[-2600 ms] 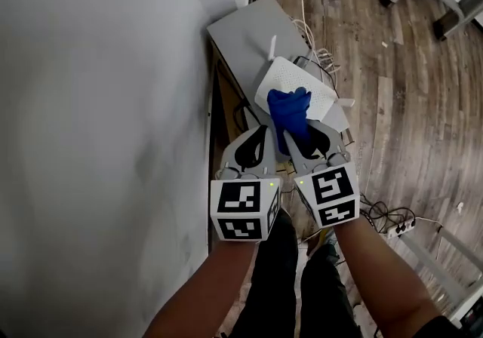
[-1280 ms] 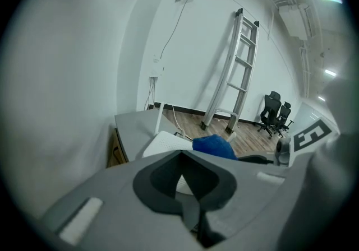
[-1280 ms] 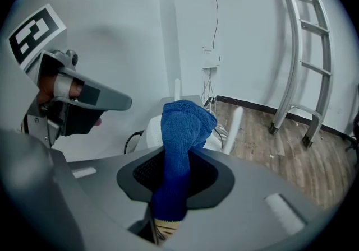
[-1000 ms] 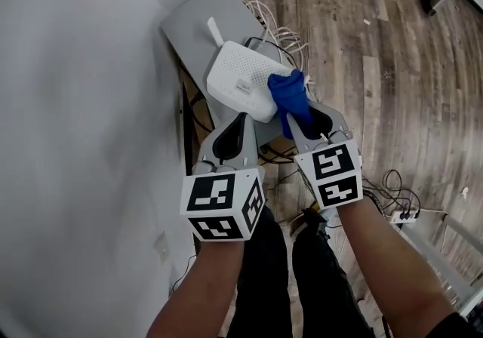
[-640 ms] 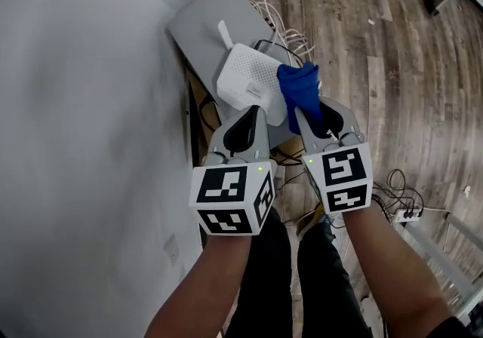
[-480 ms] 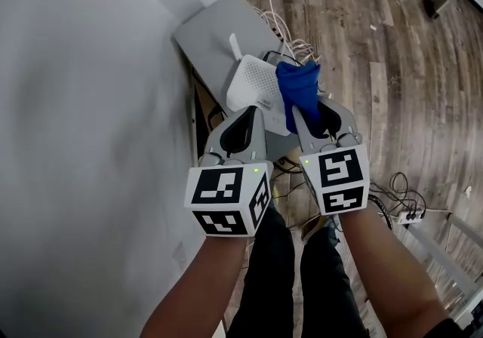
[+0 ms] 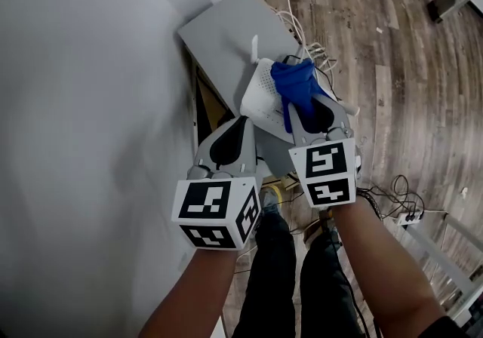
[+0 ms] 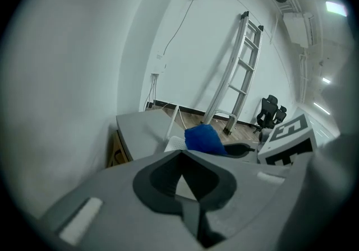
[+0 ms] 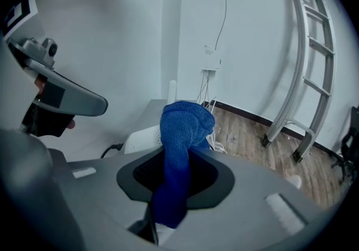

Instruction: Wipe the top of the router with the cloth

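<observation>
head view: right tool [image 7: 308,112], clamped on the cloth [image 7: 293,81], presses it onto the right side of the router [image 7: 258,100] (left tool [image 7: 240,124] has its jaws together on nothing), so the wipe looks under way and likely calls for a sweep left.

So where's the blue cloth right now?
The blue cloth sits right of centre in the head view, clamped in the right gripper and bunched over the white router, which rests on a grey cabinet by the wall.
</observation>
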Demonstrator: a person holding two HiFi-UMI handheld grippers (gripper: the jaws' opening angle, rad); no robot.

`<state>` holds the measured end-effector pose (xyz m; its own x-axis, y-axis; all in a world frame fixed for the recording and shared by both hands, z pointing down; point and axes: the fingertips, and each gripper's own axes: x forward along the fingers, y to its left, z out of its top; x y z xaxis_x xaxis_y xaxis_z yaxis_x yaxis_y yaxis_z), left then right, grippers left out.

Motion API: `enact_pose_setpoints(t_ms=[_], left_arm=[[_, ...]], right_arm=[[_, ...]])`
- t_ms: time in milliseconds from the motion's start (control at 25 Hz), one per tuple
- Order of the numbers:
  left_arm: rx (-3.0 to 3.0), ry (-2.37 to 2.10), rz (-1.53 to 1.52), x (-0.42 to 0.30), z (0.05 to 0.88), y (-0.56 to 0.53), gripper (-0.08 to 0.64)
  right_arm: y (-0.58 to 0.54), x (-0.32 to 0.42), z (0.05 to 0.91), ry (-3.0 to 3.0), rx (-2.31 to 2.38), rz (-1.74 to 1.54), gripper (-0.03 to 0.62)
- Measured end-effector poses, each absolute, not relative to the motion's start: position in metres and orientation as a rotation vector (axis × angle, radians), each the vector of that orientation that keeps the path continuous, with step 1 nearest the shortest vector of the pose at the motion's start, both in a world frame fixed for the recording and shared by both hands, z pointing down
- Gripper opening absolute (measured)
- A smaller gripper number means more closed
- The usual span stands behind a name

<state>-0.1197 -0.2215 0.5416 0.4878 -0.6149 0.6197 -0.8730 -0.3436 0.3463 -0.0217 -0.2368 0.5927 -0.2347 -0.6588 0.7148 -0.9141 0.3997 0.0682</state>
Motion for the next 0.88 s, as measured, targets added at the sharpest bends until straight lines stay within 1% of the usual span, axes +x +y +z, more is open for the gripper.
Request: enact_pose_setpoints(t_ms=[480,680,880], left_arm=[[2.065,-1.242,0.501,-0.155,0.542,-0.223,0.000],[2.093,-1.216,0.504,-0.140,0.542,-0.227,0.000],[2.119,-1.156,0.512,-0.108,0.545,-0.220,0.000]], right_arm=[[-0.264,-0.068,0.592,-2.023,1.297,0.442,0.114],[-0.257,-0.050,0.588,-2.001,1.348,0.452,0.114],[-0.234,-0.017,0.587,-1.964,1.391,0.480,0.114]])
